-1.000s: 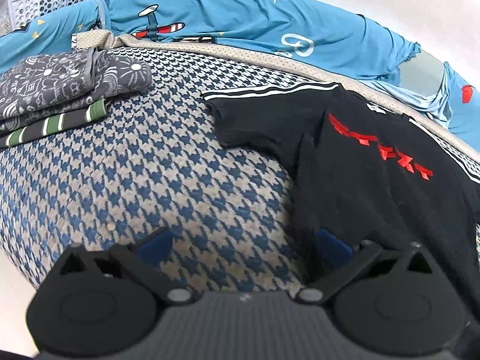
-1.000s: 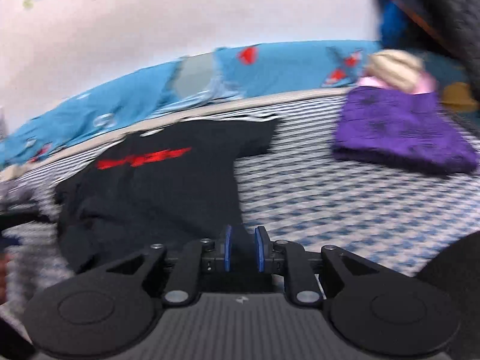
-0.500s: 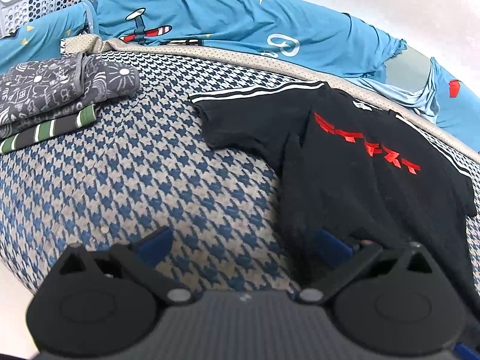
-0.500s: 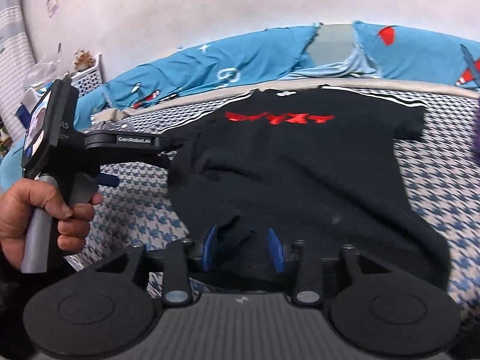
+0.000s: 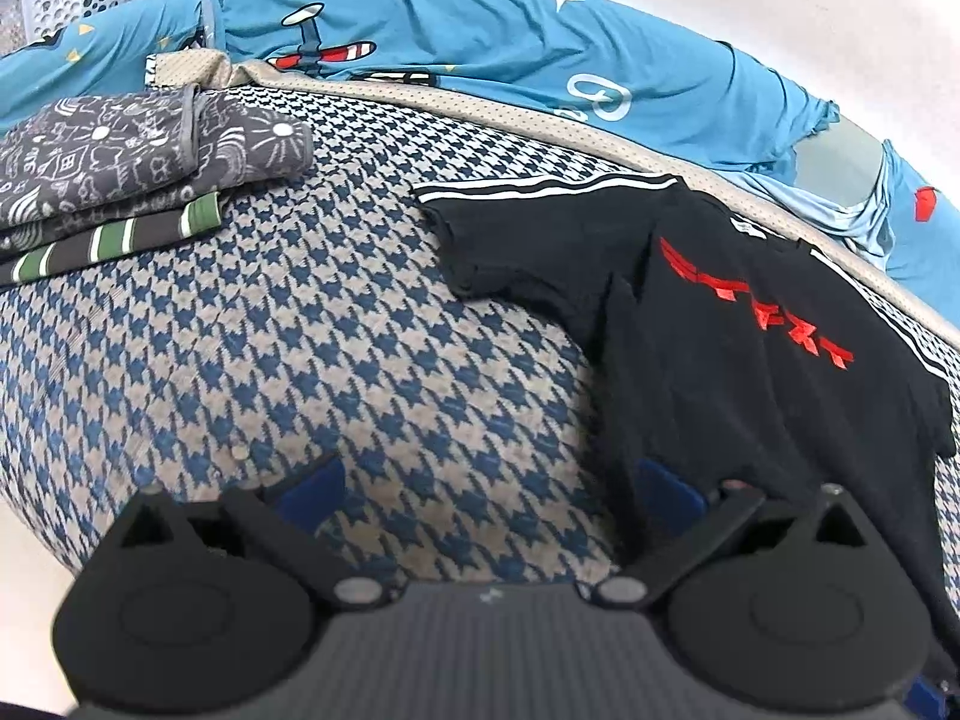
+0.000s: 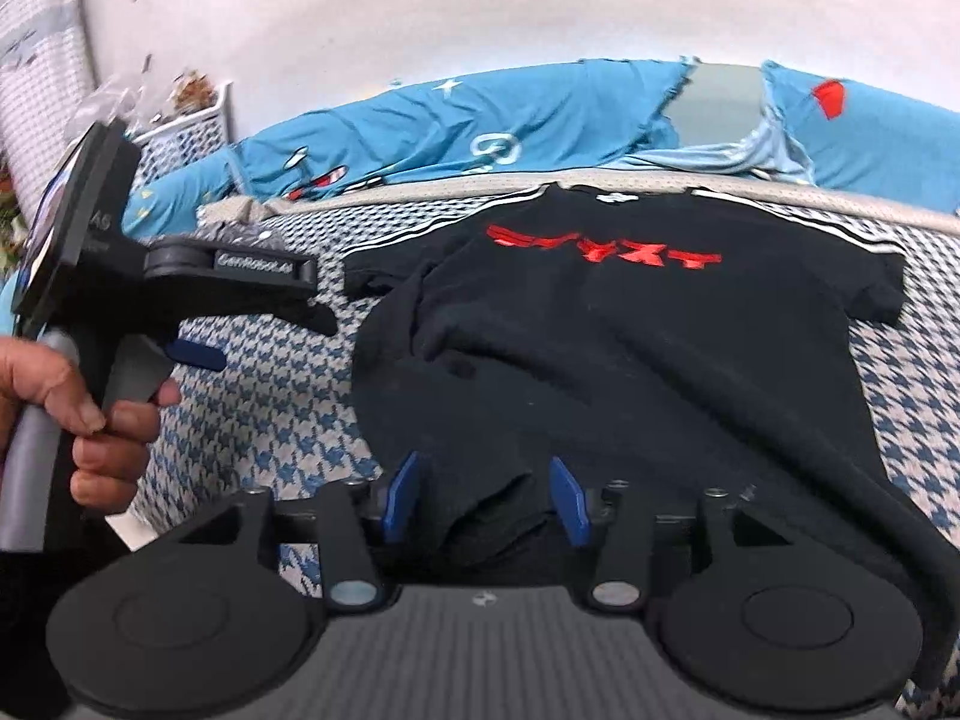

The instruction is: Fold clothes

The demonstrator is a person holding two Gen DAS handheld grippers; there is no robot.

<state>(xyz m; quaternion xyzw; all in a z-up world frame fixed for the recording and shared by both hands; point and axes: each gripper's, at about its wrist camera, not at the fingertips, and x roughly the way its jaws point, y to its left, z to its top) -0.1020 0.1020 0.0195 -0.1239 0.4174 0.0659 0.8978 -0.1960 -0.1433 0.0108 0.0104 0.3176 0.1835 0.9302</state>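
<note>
Left wrist view: the left gripper (image 5: 486, 495) hovers, fingers wide and empty, beside the black T-shirt (image 5: 750, 360) spread right of the folded stack (image 5: 120, 180).

Right wrist view: the right gripper (image 6: 487, 495), jaws just narrowing, straddles the T-shirt's near hem unpinched, probably readying a fold.

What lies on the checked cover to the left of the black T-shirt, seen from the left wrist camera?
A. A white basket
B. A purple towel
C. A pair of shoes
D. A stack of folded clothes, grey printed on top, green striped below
D: the stack of folded clothes rests on the checked cover, apart from the black T-shirt.
</note>
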